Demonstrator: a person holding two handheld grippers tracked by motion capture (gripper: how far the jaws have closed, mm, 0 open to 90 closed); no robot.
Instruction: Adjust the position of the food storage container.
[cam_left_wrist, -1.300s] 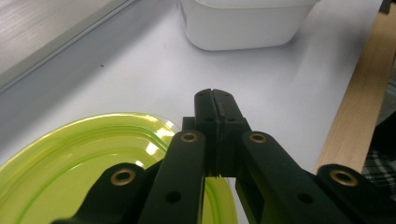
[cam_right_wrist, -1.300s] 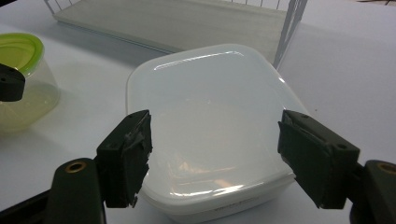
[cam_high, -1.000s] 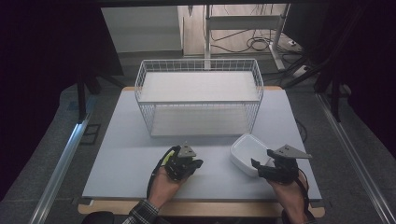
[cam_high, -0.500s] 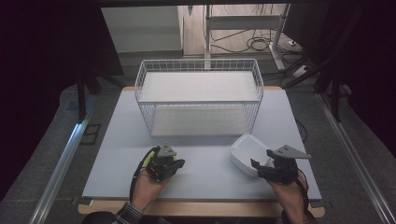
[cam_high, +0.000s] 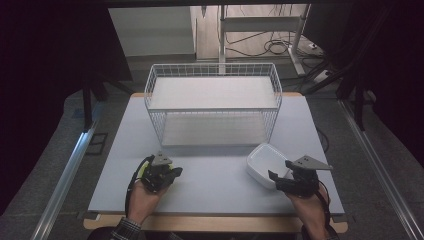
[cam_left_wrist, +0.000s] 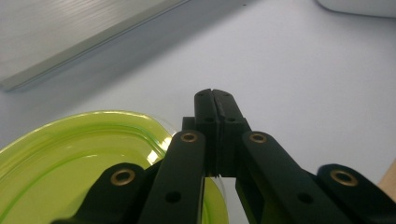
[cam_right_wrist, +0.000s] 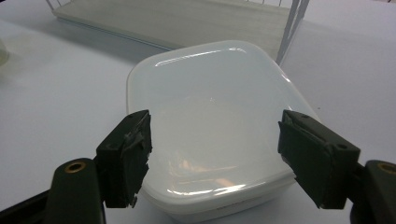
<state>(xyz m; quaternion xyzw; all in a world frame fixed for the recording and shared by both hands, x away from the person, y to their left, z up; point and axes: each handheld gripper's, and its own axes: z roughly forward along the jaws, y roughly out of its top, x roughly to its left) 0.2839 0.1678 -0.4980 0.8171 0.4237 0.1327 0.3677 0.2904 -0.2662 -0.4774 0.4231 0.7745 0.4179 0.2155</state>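
Left hand-held gripper, jaws closed, beside a green lid; right hand-held gripper, jaws open, straddling a white container at 12 o'clock.

White wire basket sits mid-table toward the far edge, a pale board inside it. Grey table has a wood rim. Cables lie on the floor beyond.

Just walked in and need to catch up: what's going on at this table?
A person works with a gripper in each hand. The left gripper is shut on a green lid, low over the table. The right gripper stands open around a white container, in front of a wire basket.
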